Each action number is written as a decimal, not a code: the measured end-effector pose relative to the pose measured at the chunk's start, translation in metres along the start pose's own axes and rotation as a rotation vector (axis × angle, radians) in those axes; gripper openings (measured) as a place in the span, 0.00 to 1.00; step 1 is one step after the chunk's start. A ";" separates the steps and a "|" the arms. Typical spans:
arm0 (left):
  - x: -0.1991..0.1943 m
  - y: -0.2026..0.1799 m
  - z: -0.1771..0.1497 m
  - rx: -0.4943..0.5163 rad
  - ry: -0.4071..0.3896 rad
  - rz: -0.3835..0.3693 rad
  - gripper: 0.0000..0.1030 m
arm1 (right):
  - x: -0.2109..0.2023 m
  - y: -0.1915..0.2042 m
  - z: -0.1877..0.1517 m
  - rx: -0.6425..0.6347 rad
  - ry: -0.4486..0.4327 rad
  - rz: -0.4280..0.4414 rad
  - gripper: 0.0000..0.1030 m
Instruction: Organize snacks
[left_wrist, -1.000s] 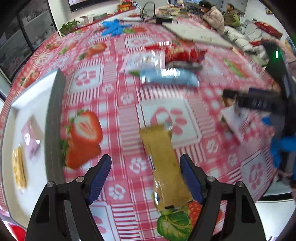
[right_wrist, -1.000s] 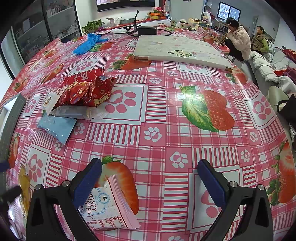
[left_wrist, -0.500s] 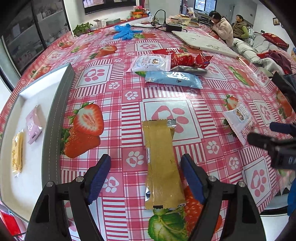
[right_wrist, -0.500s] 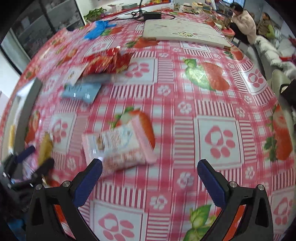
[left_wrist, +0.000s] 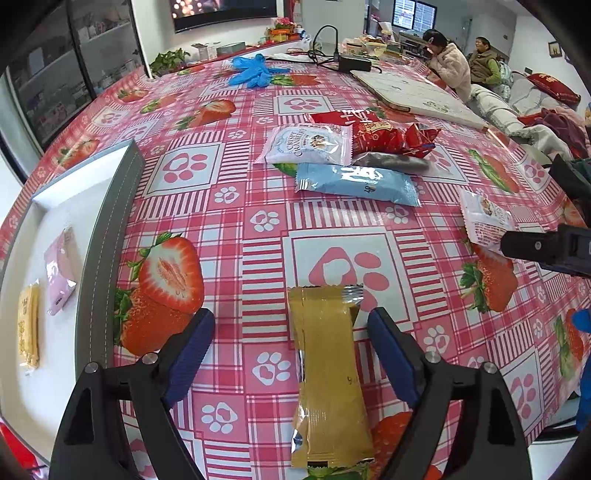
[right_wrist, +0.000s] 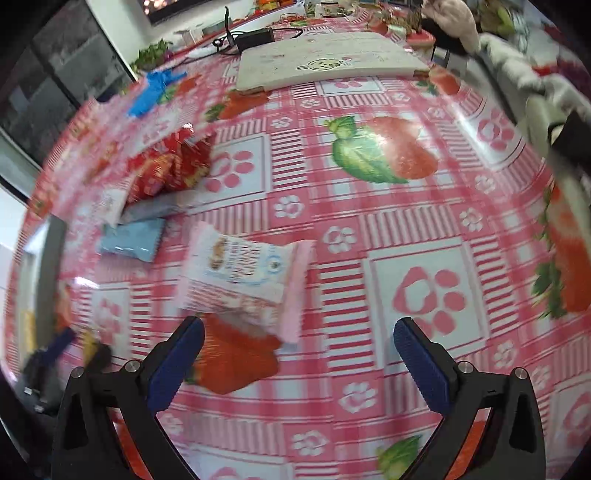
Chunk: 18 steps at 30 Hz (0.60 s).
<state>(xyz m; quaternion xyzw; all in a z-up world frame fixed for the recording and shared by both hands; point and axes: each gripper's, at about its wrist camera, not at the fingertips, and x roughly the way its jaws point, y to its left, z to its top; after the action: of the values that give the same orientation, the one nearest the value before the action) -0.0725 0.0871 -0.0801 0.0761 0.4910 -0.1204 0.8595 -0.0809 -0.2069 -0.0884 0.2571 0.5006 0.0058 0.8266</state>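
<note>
Near the tabletop's front edge, our left gripper (left_wrist: 291, 354) is opening astride the gold snack bar (left_wrist: 328, 373) to grab it, while our right gripper (right_wrist: 297, 363) hangs apart, empty.

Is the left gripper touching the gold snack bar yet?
Apart. The left wrist view shows the gold snack bar lying between the opening left gripper fingers, tablecloth visible on both sides.

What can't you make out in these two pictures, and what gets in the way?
- Right wrist view: print on the white and pink snack packet, smeared by motion blur.
- Right wrist view: the left gripper at the lower left edge, blurred; its jaws unreadable there.
- Left wrist view: the near end of the gold snack bar, cut off by the bottom edge.
- Left wrist view: the tray, cut by the left edge.
</note>
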 end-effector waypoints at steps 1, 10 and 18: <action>0.000 0.000 -0.001 -0.002 0.005 0.002 0.86 | -0.001 0.002 -0.001 0.019 -0.002 0.007 1.00; 0.000 0.007 -0.010 -0.033 0.005 0.012 0.99 | 0.008 0.024 0.035 -0.165 -0.034 0.042 1.00; 0.000 0.009 -0.011 -0.017 0.006 0.001 0.99 | 0.003 0.029 0.017 -0.102 0.080 0.317 1.00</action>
<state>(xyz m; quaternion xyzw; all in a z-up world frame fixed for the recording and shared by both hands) -0.0787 0.0986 -0.0853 0.0692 0.4945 -0.1157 0.8586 -0.0584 -0.1884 -0.0720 0.2900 0.4852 0.1717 0.8068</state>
